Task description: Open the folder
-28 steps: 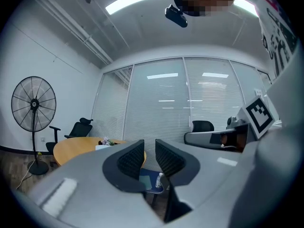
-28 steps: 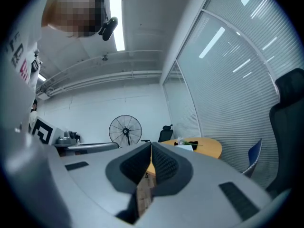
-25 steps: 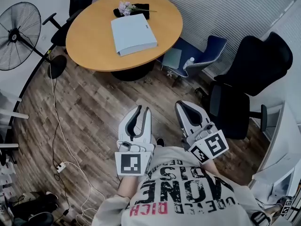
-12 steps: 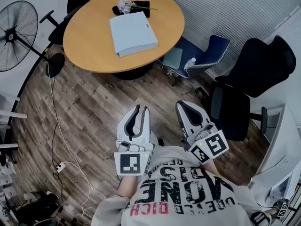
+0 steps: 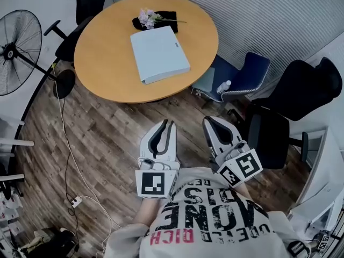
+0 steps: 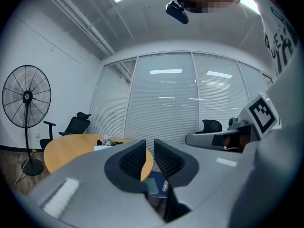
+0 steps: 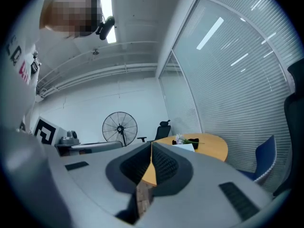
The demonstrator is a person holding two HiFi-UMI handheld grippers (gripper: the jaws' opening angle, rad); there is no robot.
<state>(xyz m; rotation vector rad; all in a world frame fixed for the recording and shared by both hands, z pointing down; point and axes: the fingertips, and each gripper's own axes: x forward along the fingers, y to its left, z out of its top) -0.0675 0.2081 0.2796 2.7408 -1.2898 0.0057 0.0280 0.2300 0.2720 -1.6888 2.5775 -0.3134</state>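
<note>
The folder (image 5: pixel 159 54) lies closed on the round table (image 5: pixel 102 52), which has drawn nearer in the head view: an approach, with nothing touched yet. The left gripper (image 5: pixel 166 124) is empty, its jaws just narrowed to a slit; the right gripper (image 5: pixel 207 120) is empty too, tips pressed together.

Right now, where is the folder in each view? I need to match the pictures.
Head view: the pale blue folder lies closed on the round wooden table, upper centre.
Left gripper view: the folder is a small pale sliver, left of the jaws.
Right gripper view: the folder is small, just right of the jaws.
Shared landmark: the flowers, just beyond the folder in every view.
</note>
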